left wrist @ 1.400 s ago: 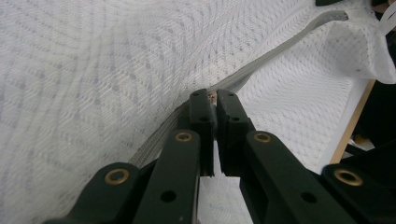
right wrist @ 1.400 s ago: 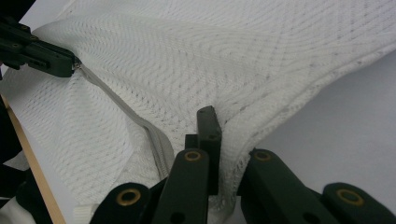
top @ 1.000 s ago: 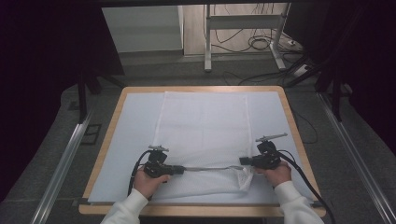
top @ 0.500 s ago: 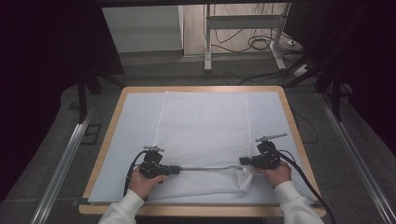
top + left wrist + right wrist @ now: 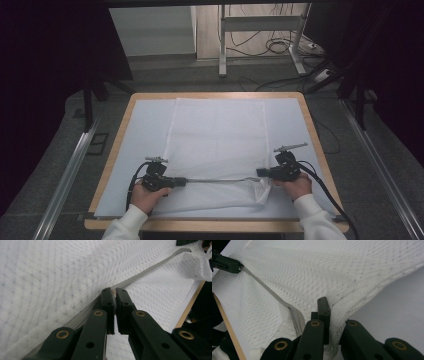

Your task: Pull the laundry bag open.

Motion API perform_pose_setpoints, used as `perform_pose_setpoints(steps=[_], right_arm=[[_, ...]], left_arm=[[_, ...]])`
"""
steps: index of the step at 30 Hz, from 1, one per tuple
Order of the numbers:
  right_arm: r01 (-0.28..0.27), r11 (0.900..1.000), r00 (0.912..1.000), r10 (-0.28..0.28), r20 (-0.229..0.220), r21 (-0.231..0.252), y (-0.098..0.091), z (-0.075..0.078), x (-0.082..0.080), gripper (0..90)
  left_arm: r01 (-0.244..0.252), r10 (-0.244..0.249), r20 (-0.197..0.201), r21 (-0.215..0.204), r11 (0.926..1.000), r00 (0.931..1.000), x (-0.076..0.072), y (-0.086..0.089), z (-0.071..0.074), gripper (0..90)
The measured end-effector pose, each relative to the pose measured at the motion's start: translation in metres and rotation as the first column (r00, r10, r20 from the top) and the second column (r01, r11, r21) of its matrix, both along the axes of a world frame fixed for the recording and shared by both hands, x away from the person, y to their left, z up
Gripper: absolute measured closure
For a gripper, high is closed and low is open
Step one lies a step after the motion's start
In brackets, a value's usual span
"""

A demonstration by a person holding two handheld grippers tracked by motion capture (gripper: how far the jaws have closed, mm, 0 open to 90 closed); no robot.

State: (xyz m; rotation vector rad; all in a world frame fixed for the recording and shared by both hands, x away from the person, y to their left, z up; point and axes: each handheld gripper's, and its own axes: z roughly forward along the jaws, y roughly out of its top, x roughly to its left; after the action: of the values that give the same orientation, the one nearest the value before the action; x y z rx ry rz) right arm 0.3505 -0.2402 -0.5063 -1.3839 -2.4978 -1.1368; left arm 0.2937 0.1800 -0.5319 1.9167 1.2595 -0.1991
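Note:
A white mesh bag [image 5: 217,135] lies flat on the pale mat, with a grey zipper [image 5: 217,180] running across its near end. My left gripper [image 5: 184,181] lies level at the zipper's left end and is shut on the zipper's small metal pull. In the left gripper view the jaws [image 5: 114,291] pinch that pull, and the zipper tape [image 5: 150,268] stretches away from them. My right gripper [image 5: 260,172] is shut on the bag's right end; in the right gripper view [image 5: 332,307] mesh is bunched between the jaws and drapes over one finger.
The mat sits on a wood-rimmed table [image 5: 125,125]. Bare mat flanks the bag on both sides. Beyond the table are a grey floor, a metal stand [image 5: 260,30] and loose cables. Metal rails [image 5: 65,175] run along both sides.
My left gripper has shifted slightly to the left along the zipper line. The right gripper has stayed put.

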Motion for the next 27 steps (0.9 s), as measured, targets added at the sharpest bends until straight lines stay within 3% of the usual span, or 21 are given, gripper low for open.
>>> perform_pose_setpoints(steps=[27], right_arm=[[0.008, 1.0, 0.9999, -0.008, 0.007, 0.004, -0.003, 0.001, 0.0, 89.0]], left_arm=[[-0.038, 0.038, 0.006, -0.003, 0.9993, 0.9993, -0.006, 0.022, 0.001, 86.9]])
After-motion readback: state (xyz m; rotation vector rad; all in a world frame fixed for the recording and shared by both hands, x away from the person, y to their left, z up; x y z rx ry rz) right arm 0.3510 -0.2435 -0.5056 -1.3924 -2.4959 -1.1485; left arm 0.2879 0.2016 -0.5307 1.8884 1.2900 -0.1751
